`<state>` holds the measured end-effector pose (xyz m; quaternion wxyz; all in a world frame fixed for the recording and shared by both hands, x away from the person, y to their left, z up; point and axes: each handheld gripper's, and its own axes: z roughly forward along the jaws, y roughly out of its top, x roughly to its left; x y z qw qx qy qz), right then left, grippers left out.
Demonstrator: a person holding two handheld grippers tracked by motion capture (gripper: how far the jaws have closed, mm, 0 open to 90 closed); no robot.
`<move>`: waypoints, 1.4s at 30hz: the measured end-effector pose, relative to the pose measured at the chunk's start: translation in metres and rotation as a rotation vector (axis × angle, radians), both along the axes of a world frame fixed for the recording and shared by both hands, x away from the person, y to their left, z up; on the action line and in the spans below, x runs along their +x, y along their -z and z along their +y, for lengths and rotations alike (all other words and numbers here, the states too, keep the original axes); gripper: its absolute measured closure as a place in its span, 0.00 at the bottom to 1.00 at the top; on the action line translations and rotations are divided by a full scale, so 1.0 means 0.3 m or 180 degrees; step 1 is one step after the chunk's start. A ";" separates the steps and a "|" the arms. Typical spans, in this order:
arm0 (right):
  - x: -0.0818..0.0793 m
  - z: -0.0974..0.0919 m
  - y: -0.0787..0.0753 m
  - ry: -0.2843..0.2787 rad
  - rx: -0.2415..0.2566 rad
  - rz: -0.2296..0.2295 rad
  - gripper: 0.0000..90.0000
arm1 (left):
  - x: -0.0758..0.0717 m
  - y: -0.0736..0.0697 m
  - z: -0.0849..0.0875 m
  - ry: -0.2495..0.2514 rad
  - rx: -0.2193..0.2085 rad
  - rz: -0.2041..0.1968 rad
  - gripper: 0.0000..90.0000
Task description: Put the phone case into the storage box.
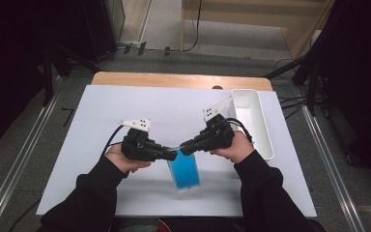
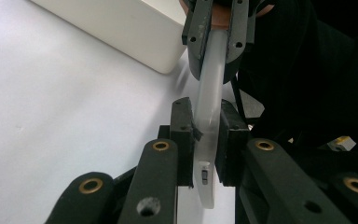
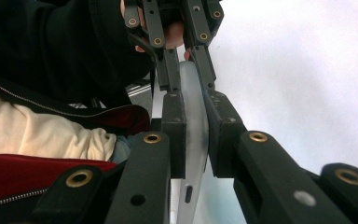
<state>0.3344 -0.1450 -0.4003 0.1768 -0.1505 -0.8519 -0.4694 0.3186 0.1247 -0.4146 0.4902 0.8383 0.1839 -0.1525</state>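
At bench (image 1: 125, 104) centre, a zip bag (image 1: 184, 171) with blue contents hangs between 2 grippers, its lower end near the white surface. Left hand-held gripper (image 1: 173, 154) is clamped on the bag's translucent top strip (image 2: 209, 105) from the left; both pads press the strip. Right hand-held gripper (image 1: 185, 144) is clamped on the same strip (image 3: 193, 116) from the right, just beside the left one. A white bin (image 1: 251, 123) stands at the bench's right side, apart from the bag.
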 end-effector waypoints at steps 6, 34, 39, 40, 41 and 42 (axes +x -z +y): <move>0.003 -0.001 0.001 0.0024 -0.0013 0.0055 0.85 | 0.002 -0.003 0.001 -0.0021 -0.0003 0.0026 0.88; -0.044 -0.015 -0.138 0.1060 0.0046 -0.0424 0.56 | -0.004 -0.030 0.001 -0.0131 0.0020 0.0134 0.88; -0.051 -0.017 -0.145 0.1386 -0.0019 -0.0560 0.51 | -0.002 -0.036 0.007 -0.0198 0.0015 0.0149 0.88; -0.051 -0.018 -0.143 0.1440 -0.0010 -0.0565 0.49 | -0.001 -0.037 0.009 -0.0225 0.0013 0.0147 0.88; -0.051 -0.020 -0.141 0.1499 -0.0009 -0.0575 0.49 | 0.001 -0.038 0.012 -0.0241 0.0012 0.0148 0.88; -0.051 -0.022 -0.139 0.1542 0.0000 -0.0583 0.47 | 0.002 -0.039 0.014 -0.0264 0.0016 0.0153 0.88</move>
